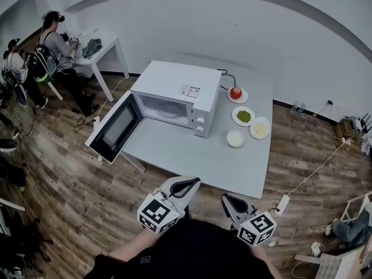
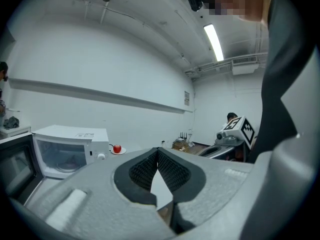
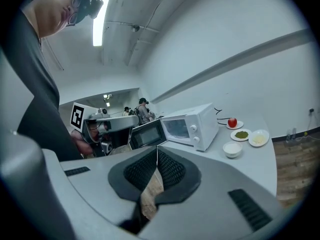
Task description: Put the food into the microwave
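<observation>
Both grippers are clenched and empty: left gripper [image 1: 187, 185] has its ribbed pads meeting at the tips in the left gripper view [image 2: 157, 154], and it's the same for the right gripper [image 1: 231, 201] in its own view [image 3: 157, 151]. They're held side by side near the person's body at the near edge of the grey table [image 1: 192, 156], above the wood floor [image 1: 81, 185], touching nothing. The white microwave [image 1: 180, 92] sits on the table's far left part, with its door [image 1: 116, 128] swung wide open to the left and hanging past the table edge. All the food is outside it, on the table to the right of the microwave. The red apple [image 1: 235, 92] is on a saucer [image 1: 243, 97] at the back. In front of it comes the plate of green food [image 1: 243, 116], then the dish of pale yellow food [image 1: 260, 128] just beside that. The white bowl [image 1: 235, 138] is nearest to the grippers, but well apart from them. A power strip [image 1: 283, 202] lies on the floor by the table's near right corner. Two people [image 1: 55, 36] are at a white desk [image 1: 107, 45] in the far left corner.
</observation>
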Demonstrator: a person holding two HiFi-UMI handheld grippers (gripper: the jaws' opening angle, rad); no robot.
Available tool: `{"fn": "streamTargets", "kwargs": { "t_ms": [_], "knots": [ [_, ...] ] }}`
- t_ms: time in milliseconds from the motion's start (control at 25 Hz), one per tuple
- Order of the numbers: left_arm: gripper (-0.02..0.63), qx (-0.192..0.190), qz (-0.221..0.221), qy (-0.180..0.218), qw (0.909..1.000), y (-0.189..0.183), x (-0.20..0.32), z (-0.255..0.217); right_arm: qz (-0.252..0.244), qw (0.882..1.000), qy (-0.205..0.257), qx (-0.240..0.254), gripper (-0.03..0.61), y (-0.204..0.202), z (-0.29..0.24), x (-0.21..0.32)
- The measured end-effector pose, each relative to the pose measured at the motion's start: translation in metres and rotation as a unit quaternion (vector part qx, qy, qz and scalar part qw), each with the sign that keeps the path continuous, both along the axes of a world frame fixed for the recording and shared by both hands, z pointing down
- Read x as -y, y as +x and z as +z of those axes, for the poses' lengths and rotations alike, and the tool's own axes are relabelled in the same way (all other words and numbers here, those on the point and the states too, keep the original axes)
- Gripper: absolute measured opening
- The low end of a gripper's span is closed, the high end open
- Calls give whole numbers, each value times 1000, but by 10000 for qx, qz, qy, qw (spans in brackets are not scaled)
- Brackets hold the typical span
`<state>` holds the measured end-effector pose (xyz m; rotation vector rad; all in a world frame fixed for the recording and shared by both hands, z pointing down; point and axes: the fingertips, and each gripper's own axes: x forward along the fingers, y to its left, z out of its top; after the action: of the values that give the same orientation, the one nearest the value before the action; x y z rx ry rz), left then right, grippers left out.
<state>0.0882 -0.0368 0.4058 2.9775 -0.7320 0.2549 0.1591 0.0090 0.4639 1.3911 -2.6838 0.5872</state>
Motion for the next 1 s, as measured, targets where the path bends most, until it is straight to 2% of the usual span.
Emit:
{"fn": "streamTargets", "kwargs": {
  "t_ms": [160,440,640,1000],
  "knots": [
    [8,2,141,44,9999,-3,56,-7,121,9999,75,-45,15,-2,-12,60],
    [8,31,323,48,9995,-15,136,-9,323,9987,-12,-402,15,-4,-10,145],
    [8,126,432,-23,9990,-7,170,-2,391,9964,-41,-748,15,8,-4,179],
    [8,121,147,-341,9992,33,209,20,47,9960,-385,-802,15,52,30,219]
  ]
}}
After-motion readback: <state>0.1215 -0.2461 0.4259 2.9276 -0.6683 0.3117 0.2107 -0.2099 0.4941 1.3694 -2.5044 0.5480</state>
